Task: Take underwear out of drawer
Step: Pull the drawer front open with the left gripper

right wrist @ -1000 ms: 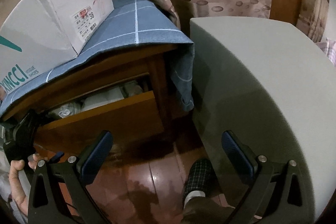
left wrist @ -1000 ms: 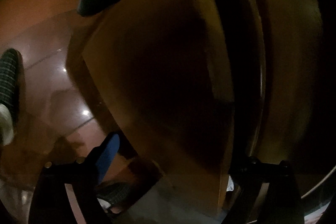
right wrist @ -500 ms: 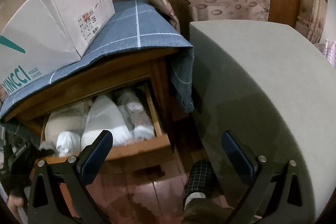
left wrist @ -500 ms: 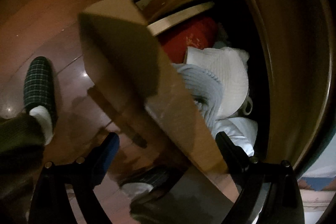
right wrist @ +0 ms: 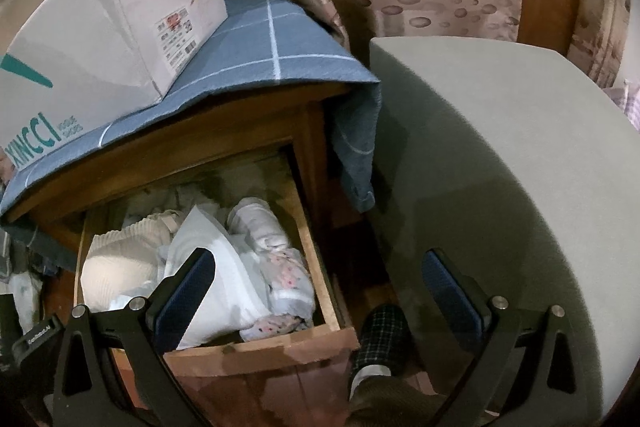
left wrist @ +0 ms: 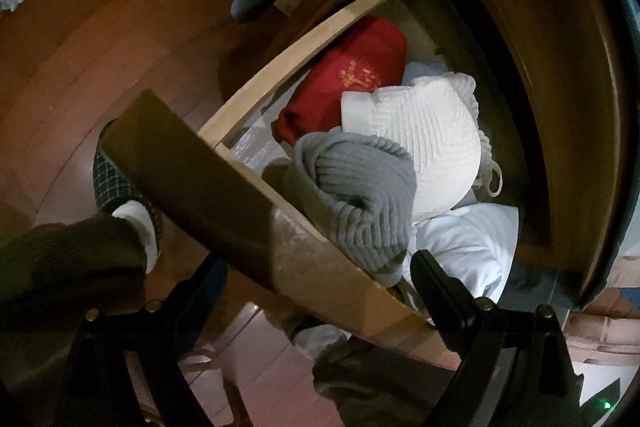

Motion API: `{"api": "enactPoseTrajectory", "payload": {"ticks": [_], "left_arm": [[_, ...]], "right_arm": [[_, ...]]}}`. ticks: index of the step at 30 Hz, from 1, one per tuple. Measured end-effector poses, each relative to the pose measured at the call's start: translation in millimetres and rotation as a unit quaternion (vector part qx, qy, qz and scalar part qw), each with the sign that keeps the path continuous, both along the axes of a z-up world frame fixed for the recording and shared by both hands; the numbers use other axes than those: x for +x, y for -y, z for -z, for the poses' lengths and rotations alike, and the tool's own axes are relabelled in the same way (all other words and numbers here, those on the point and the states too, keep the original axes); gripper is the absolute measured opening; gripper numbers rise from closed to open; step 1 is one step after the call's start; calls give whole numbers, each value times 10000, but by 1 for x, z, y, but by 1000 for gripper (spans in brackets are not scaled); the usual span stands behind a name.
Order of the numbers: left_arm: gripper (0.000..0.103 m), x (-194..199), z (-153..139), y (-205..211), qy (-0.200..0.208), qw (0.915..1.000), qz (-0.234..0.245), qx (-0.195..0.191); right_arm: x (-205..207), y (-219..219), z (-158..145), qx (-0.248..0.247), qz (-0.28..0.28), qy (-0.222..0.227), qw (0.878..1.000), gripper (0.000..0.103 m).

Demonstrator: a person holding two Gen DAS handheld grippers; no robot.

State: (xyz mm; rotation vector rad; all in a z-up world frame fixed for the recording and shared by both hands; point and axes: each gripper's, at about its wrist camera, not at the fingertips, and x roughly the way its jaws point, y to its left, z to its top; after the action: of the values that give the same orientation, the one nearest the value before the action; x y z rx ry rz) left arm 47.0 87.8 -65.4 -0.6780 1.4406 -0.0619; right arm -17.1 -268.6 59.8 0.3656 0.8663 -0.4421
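1. Right hand-held gripper point(right wrist: 324, 291) hung wide and empty above the open wooden drawer point(right wrist: 280, 347) of folded underwear point(right wrist: 224, 287).
2. Left hand-held gripper point(left wrist: 320, 291) straddled the drawer front, gaping; only its view showed a red bundle point(left wrist: 352, 75) and ribbed grey knit point(left wrist: 360, 195).
3. Only the right view showed a shoebox point(right wrist: 108, 51) on blue checked cloth point(right wrist: 256, 51).

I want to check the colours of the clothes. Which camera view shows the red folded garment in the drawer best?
The left wrist view: the red garment lies unobstructed at the drawer's far end. In the right wrist view it cannot be made out.

drawer point(right wrist: 256, 349) – 1 | shoebox point(right wrist: 100, 67) – 1 | slippers point(right wrist: 380, 339) – 1 seen
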Motion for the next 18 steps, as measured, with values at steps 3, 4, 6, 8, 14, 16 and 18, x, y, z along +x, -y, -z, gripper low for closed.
{"api": "enactPoseTrajectory", "payload": {"ticks": [3, 4, 6, 8, 14, 16, 18], "left_arm": [[96, 14, -16, -12, -23, 9999, 68, 74], [96, 19, -21, -15, -10, 9999, 97, 121], [96, 24, -24, -13, 37, 9997, 134, 189], [96, 26, -27, -8, 7, 9993, 178, 318], [94, 37, -50, 11, 415, 9897, 687, 1188], [93, 38, -57, 14, 484, 9867, 769, 1349], [93, 41, -67, 16, 560, 9825, 941, 1507]], "right_arm": [[2, -3, 2, 4, -72, -44, 10000, 103], [3, -4, 3, 27, -102, -60, 9999, 103], [5, -5, 4, 52, -161, -76, 9998, 103], [6, -9, 5, 44, -231, -100, 9997, 103], [12, -17, 9, 137, -489, -164, 9986, 103], [13, -22, 10, 152, -634, -194, 9977, 103], [15, -29, 12, 175, -808, -216, 9963, 103]]}}
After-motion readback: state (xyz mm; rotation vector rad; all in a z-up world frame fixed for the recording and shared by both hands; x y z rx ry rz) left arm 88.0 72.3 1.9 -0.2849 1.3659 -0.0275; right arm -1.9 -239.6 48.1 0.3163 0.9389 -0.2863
